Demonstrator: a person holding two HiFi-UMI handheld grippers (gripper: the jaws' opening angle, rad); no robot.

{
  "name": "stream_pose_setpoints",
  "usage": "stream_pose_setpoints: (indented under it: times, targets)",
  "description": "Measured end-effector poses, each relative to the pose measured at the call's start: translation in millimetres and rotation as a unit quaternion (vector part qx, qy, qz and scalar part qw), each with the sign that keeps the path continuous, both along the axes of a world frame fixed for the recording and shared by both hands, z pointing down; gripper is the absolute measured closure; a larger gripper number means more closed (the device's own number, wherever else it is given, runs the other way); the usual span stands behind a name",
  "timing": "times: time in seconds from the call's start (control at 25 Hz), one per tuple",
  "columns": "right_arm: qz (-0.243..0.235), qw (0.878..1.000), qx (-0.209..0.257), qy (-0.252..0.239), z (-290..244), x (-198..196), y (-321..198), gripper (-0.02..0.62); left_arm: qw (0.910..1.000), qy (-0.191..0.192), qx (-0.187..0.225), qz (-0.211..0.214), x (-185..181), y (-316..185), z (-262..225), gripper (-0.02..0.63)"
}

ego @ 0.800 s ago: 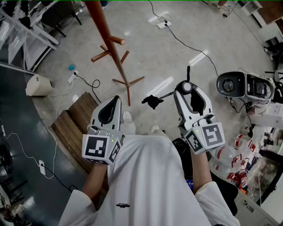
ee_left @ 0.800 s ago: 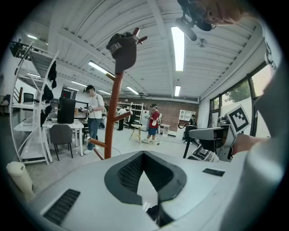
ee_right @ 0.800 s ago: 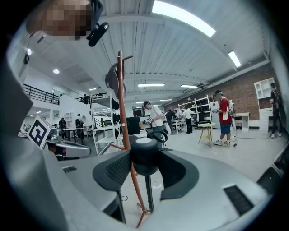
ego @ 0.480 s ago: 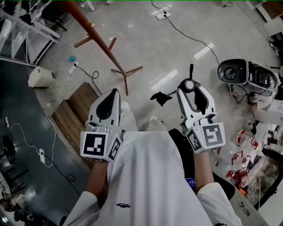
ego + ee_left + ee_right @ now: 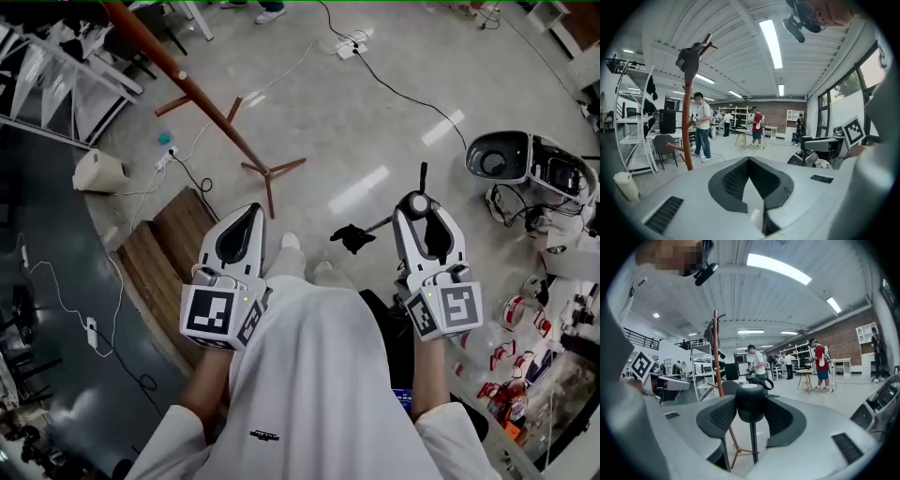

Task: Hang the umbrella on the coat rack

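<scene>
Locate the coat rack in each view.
Head view: coat rack slants from top left down to centre.
Left gripper view: rack upright, at left.
Right gripper view: rack upright, left of centre.
Shared landmark: person in red shirt, right of it in both gripper views.

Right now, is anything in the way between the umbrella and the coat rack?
Nothing visible is. The right gripper holds the umbrella, and only bare floor lies between it and the coat rack, which stands ahead to the left.
</scene>
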State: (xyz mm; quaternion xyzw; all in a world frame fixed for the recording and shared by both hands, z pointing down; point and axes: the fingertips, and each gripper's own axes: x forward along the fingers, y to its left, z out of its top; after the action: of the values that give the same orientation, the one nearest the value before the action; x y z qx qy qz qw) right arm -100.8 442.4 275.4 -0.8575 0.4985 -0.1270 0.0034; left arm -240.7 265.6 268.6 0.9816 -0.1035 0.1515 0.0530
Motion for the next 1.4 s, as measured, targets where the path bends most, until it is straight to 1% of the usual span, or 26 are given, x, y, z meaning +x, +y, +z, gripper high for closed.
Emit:
stream_pose_setpoints:
  times: [0.16, 0.28, 0.44, 0.56, 0.72, 0.84, 1.04, 1.28, 1.4]
  targets:
    - [-0.005, 1.0, 0.003, -0.003, 4, 19, 1, 0.403, 0.9999, 0.004, -0.012, 0.004, 21, 6, 8, 0.603]
    - [-0.015, 1.0, 0.002, -0.004, 6, 36, -6, 0.403, 0.9999, 0.007, -0.011, 0.005, 40, 4, 12, 0.603]
    - [-0.021, 1.0, -0.005, -0.004, 12, 65, -29, 0.403, 0.9996, 0.018, -0.023, -0.005, 69, -13, 17, 0.603]
    - [-0.031, 0.999, -0.01, -0.008, 15, 88, -66, 0.403, 0.9991, 0.022, -0.031, -0.018, 95, -44, 22, 0.603]
    - [-0.08, 0.997, -0.021, 0.001, 9, 122, -122, 0.403, 0.9973, 0.034, -0.044, -0.048, 135, -85, 19, 0.603]
    - [-0.112, 0.994, -0.018, 0.009, 0, 147, -166, 0.403, 0.9961, 0.041, -0.039, -0.067, 158, -121, 12, 0.603]
    - [-0.157, 0.988, -0.005, 0.014, -7, 193, -234, 0.403, 0.9934, 0.039, -0.035, -0.102, 191, -176, 13, 0.603]
    - [-0.215, 0.976, 0.008, 0.032, -19, 232, -303, 0.403, 0.9883, 0.041, -0.019, -0.146, 216, -213, -5, 0.603]
    - [-0.25, 0.968, 0.01, 0.031, -12, 252, -340, 0.403, 0.9836, 0.027, -0.014, -0.178, 222, -230, 2, 0.603]
